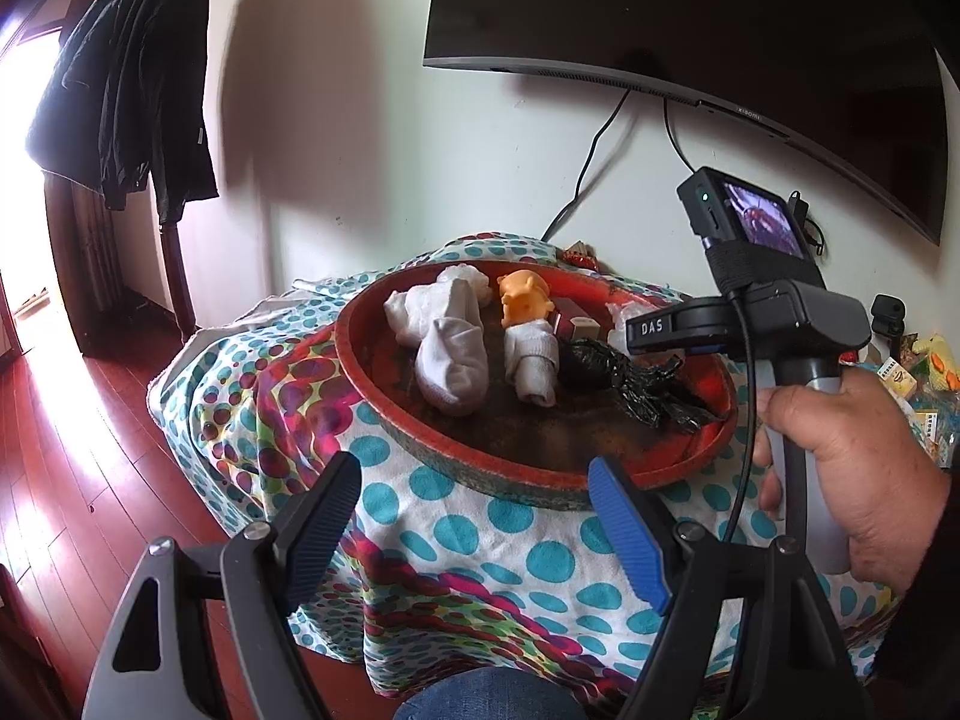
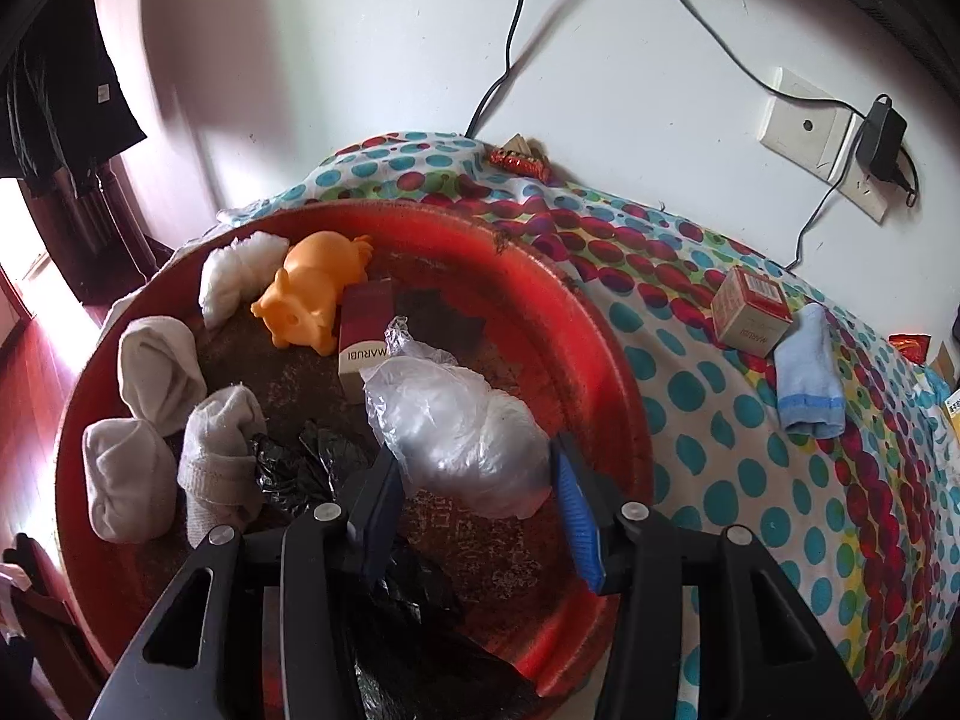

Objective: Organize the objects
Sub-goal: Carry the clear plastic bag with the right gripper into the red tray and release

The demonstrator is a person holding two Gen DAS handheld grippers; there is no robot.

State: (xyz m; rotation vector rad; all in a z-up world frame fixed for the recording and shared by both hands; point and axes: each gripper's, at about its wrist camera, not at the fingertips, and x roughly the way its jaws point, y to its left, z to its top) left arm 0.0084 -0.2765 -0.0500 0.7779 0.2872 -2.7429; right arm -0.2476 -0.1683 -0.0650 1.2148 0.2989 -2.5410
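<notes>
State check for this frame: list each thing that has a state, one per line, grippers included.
Left gripper: open, empty, short of the tray.
Right gripper: open around the clear plastic bag, pads not pressing.
Red tray: loaded.
Rolled socks: in tray.
Orange toy: on its side.
Blue sock: flat, outside tray.

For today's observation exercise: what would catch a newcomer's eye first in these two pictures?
The big red tray on the spotted cloth, with an orange toy pig near its far rim among rolled white socks. Next, the clear plastic bag lying in the tray between the right tongs, whose pads stand apart.
</notes>
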